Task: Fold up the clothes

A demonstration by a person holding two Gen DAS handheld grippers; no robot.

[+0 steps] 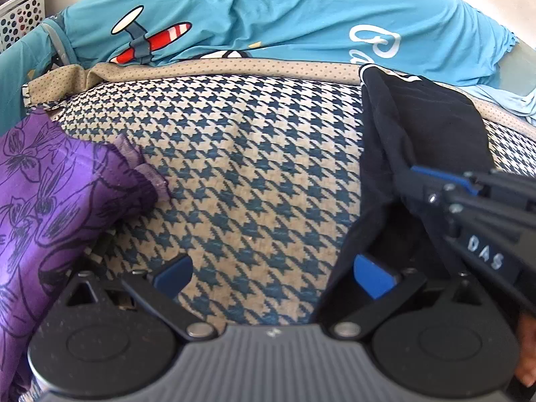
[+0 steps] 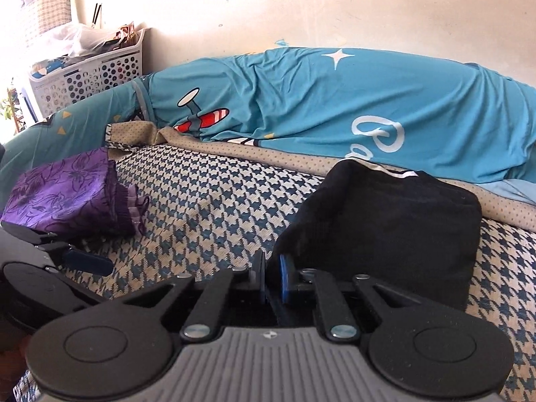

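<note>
A black garment (image 1: 425, 127) (image 2: 395, 221) lies bunched on the right of the houndstooth blanket (image 1: 234, 174) (image 2: 214, 197). My right gripper (image 2: 272, 273) (image 1: 417, 177) sits at the garment's near left edge, its blue pads almost together and pinching the black cloth. My left gripper (image 1: 273, 276) hovers open over bare blanket, with only its right pad against the black cloth; one of its fingers (image 2: 88, 263) shows in the right wrist view. A folded purple flowered garment (image 1: 50, 207) (image 2: 67, 194) rests at the left.
A teal quilt (image 1: 284, 16) (image 2: 335, 110) with a plane print is heaped along the wall behind the blanket. A white perforated basket (image 1: 20, 16) (image 2: 87, 77) full of things stands at the far left. A hand (image 1: 526, 365) shows at the right edge.
</note>
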